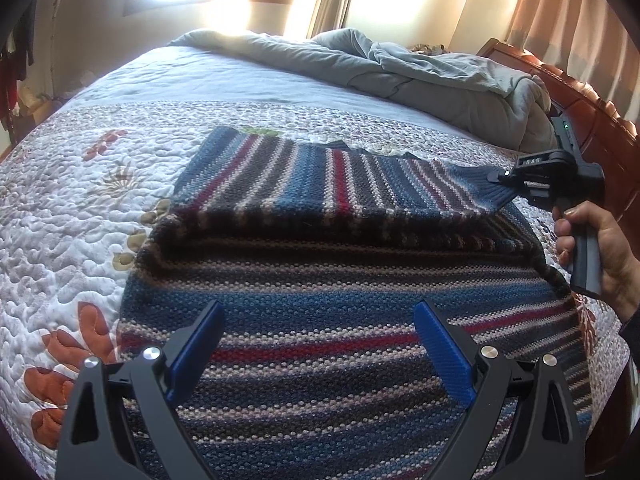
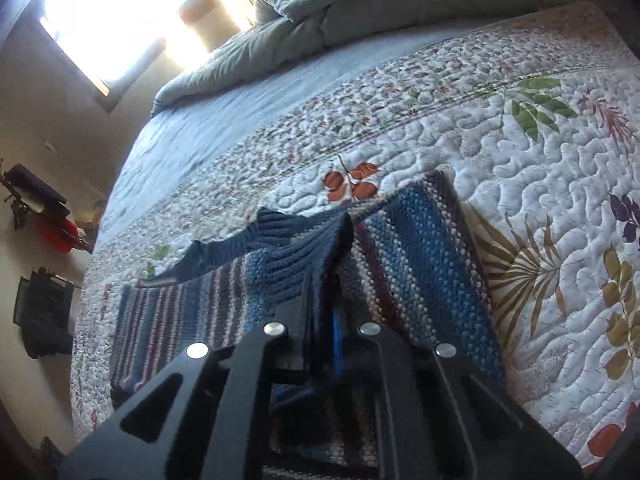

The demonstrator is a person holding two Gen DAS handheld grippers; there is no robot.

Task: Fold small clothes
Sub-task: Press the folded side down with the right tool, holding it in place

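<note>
The right gripper (image 2: 340,240) was pressed together on the ribbed blue cuff (image 2: 304,256) of a sleeve, the knit bunched between its blue pads; in the left wrist view the same tool (image 1: 500,178) showed at the far right, a hand (image 1: 600,256) wrapped round its grip, with the cuff drawn toward it. The left gripper (image 1: 320,344) hung just above the near part of the garment with its fingers spread wide and nothing between them.

The striped sweater (image 1: 320,240) lay flat on the floral quilt (image 1: 60,220) of the bed, near its front edge, with one layer already doubled across the middle so that a thick ridge ran from side to side. Behind it, well apart, a grey duvet (image 1: 400,72) was heaped toward the wooden headboard (image 1: 592,104).

It looked a chunky, loose knit: soft, limp, a bit heavy for its size, and stretchy. I judged it would sag and drag on the quilt rather than slide, so a lifted sleeve would pull the body askew unless something pinned it. The ribbed cuff and hem seemed the firmest places to pinch; a mid-panel grab would likely only tent the fabric. The free left tool seemed best placed to hold the near edge down.
</note>
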